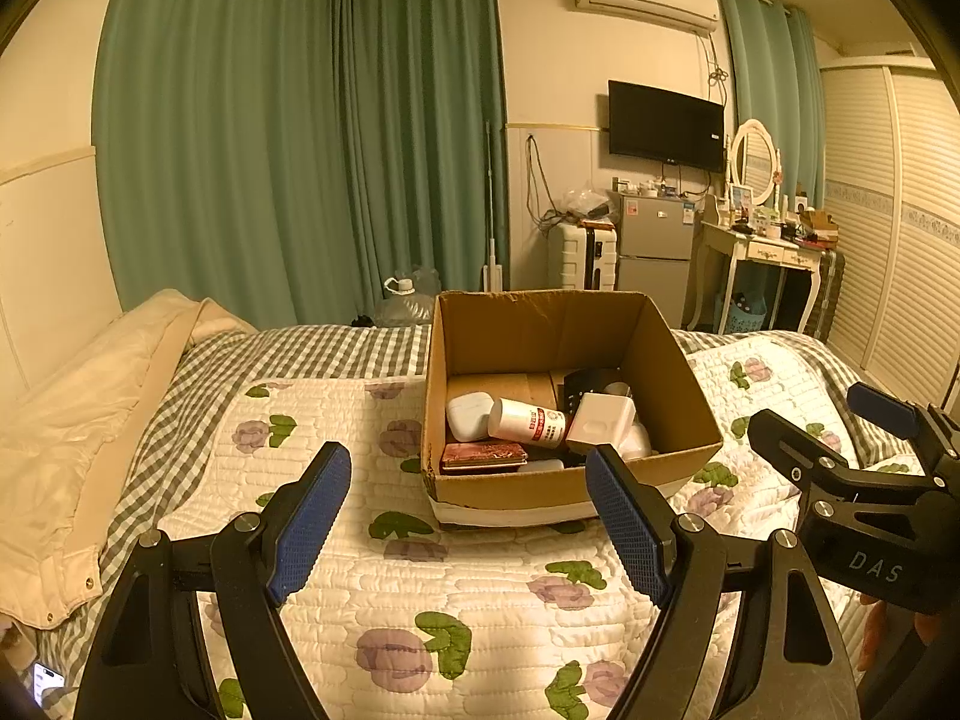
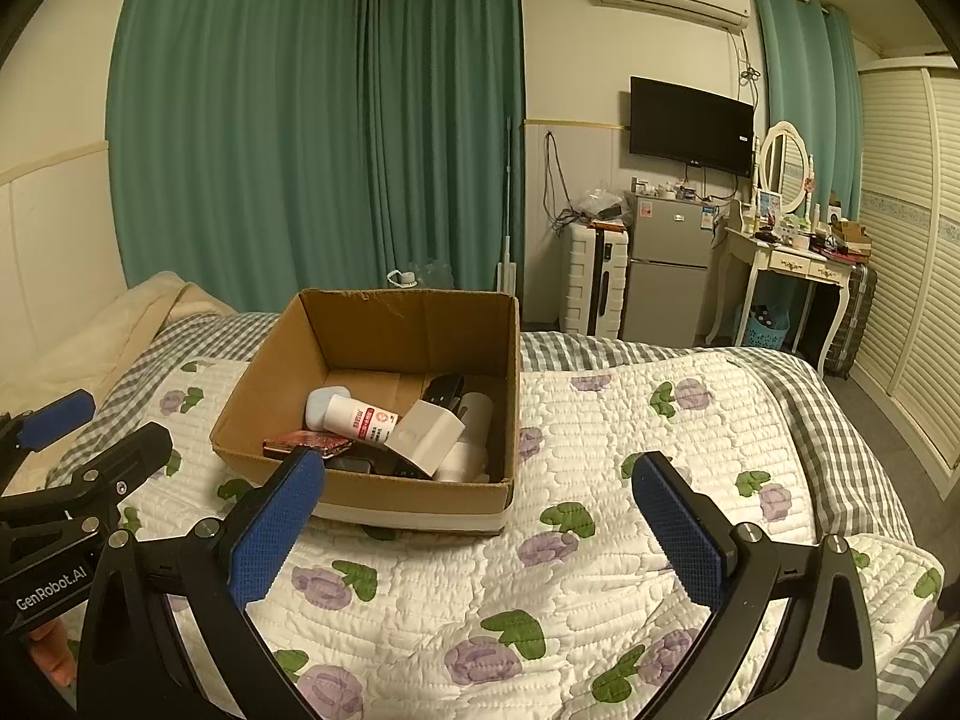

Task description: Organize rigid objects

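Note:
An open cardboard box (image 1: 678,360) (image 2: 270,384) stands on the bed's floral quilt. Inside lie a white bottle with red print (image 1: 527,422) (image 2: 360,417), a white earbud case (image 1: 469,415), a white box (image 1: 601,419) (image 2: 427,437), a reddish flat case (image 1: 483,456) (image 2: 306,444) and a dark object (image 1: 585,387). My left gripper (image 1: 468,531) is open and empty, just in front of the box. My right gripper (image 2: 480,531) is open and empty, to the box's front right; it also shows in the left wrist view (image 1: 834,420).
The floral quilt (image 2: 630,420) covers the bed, with a cream duvet (image 1: 78,420) at the left. Beyond the bed stand a water jug (image 1: 405,300), a white suitcase (image 1: 582,255), a small fridge (image 1: 657,246) and a dressing table (image 1: 762,252).

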The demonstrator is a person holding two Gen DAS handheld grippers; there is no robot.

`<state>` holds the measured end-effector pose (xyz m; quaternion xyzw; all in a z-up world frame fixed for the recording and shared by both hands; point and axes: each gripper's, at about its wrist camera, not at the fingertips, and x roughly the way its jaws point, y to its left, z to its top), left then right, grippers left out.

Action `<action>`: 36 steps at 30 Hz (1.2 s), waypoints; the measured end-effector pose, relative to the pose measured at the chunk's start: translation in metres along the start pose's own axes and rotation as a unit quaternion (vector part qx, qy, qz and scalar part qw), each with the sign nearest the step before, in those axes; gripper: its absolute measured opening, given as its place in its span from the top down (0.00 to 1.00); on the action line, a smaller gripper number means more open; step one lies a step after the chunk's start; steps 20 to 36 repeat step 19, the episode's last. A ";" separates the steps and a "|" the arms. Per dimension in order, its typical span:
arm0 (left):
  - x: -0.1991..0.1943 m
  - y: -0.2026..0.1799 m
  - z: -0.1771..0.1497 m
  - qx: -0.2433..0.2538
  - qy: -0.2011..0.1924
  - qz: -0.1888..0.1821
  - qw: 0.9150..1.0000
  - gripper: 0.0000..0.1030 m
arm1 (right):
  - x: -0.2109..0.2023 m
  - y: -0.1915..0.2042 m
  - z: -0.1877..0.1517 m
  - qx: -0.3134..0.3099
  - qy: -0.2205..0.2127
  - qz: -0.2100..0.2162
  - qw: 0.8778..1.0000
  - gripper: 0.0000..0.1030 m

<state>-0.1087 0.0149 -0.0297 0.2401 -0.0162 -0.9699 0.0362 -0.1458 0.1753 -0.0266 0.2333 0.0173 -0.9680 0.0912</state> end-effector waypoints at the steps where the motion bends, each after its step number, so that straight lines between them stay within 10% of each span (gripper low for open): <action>1: 0.000 0.000 0.000 0.000 0.000 0.000 1.000 0.19 | 0.000 0.000 0.000 0.000 0.000 0.000 1.000 0.00; 36: 0.002 0.001 -0.002 0.002 0.003 0.002 1.000 0.19 | 0.002 0.001 -0.002 0.001 0.003 -0.001 1.000 0.00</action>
